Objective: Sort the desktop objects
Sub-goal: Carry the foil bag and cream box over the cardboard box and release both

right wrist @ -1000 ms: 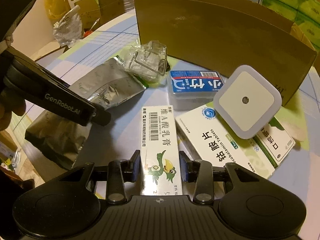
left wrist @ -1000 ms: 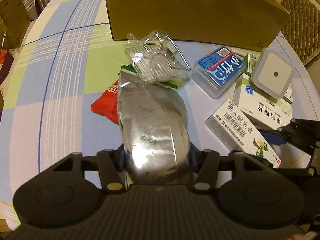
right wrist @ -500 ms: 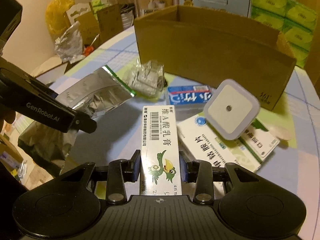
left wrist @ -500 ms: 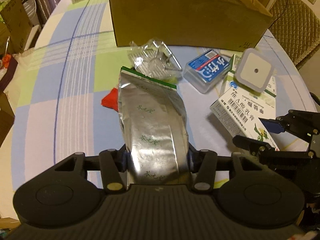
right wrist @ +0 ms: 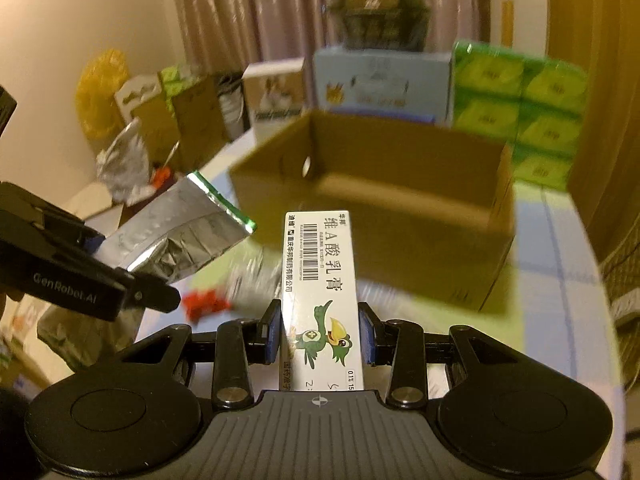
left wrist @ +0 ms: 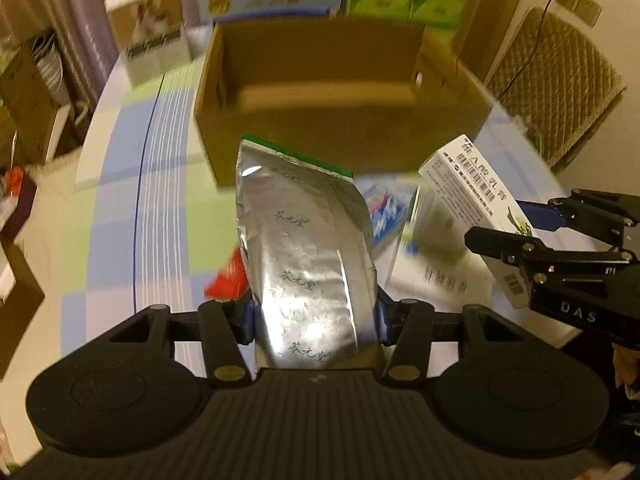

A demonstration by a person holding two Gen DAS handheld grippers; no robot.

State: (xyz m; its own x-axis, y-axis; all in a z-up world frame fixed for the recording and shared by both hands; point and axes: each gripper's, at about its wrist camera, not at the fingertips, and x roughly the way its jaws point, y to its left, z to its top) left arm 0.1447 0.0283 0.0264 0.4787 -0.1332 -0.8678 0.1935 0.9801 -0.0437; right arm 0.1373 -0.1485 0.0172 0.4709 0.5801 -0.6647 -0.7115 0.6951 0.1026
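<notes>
Two items up at once, both off the table and facing the open cardboard box (left wrist: 344,80) at the far edge; my left gripper (left wrist: 314,316) is clenched on the foil pouch (left wrist: 304,248) near its bottom end; my right gripper (right wrist: 320,334) is clamped on the white ointment carton (right wrist: 320,264) across its narrow sides; pouch looks light, crinkly, slick, so it may flop or slide, better gripped low on the body; carton looks light and stiff but crushable, mid-length hold fine; red packet (left wrist: 228,276) and blurred leftovers sit near the box's front.
</notes>
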